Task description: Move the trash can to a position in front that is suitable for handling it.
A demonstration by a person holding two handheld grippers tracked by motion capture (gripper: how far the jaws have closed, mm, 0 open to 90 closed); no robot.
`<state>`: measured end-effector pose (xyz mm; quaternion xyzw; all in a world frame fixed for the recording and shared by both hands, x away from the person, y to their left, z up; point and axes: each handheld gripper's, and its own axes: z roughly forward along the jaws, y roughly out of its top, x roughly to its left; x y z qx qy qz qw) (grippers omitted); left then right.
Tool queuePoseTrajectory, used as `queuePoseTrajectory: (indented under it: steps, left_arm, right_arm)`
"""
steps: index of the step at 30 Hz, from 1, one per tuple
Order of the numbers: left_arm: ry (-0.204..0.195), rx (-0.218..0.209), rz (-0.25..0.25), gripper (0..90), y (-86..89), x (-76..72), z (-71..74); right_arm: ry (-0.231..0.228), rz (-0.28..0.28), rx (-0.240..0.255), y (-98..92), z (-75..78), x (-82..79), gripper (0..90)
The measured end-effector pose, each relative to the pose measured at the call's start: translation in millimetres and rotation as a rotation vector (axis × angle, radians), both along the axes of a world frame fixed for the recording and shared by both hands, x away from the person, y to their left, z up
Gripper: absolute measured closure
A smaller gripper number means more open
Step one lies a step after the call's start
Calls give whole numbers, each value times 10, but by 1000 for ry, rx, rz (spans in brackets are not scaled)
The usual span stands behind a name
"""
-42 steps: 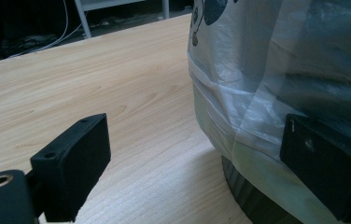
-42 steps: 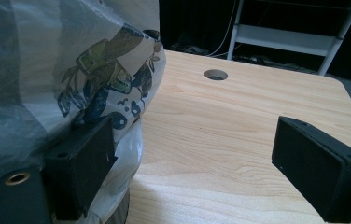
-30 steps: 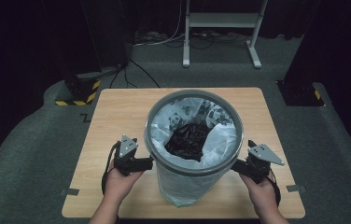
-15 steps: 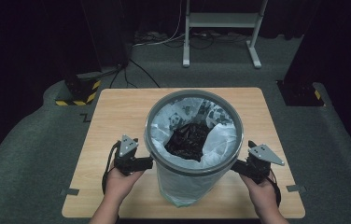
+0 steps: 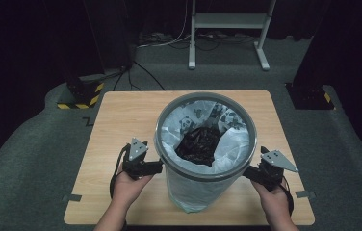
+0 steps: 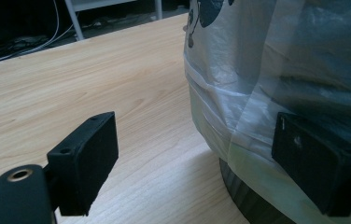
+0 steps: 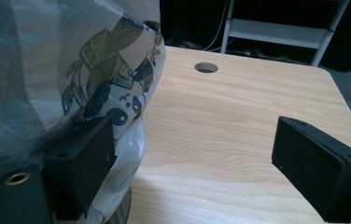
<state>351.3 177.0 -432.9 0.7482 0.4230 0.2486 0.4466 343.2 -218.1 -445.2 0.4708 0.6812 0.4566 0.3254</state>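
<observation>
**Two tongs flank a lined bin on a wooden desk**

Two hand-held tongs sit at either side of a round grey bin (image 5: 206,159) that stands toward the near edge of a light wooden desk (image 5: 121,120). The left tongs (image 5: 151,168) reach in from the bin's left, the right tongs (image 5: 249,173) from its right, each gripped by a hand (image 5: 130,186) at the desk's front. Both are spread wide and hold nothing. In the left gripper view, one jaw lies against the clear bag liner (image 6: 239,93) draped down the bin's wall while the other hangs over bare wood. In the right gripper view, one jaw presses the liner's panda-printed fold (image 7: 113,88) and the other stands well clear over the desk. Crumpled dark material (image 5: 199,144) fills the liner's centre. A round hole (image 7: 206,67) pierces the desktop. Grey carpet (image 5: 34,154) surrounds the desk; a white metal stand (image 5: 227,29) and cables (image 5: 135,72) occupy the dark room behind.
</observation>
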Motion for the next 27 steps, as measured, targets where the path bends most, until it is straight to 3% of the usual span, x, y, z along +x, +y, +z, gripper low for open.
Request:
queuePoseTrajectory:
  steps: [20,27]
  left_arm:
    - [2,4,-67,150,-403,84,-5]
    - [7,-6,-75,150,-431,73,-11]
  right_arm:
    - [5,-128,24,-333,-13,-74,159]
    - [8,-132,35,-388,-15,-68,167]
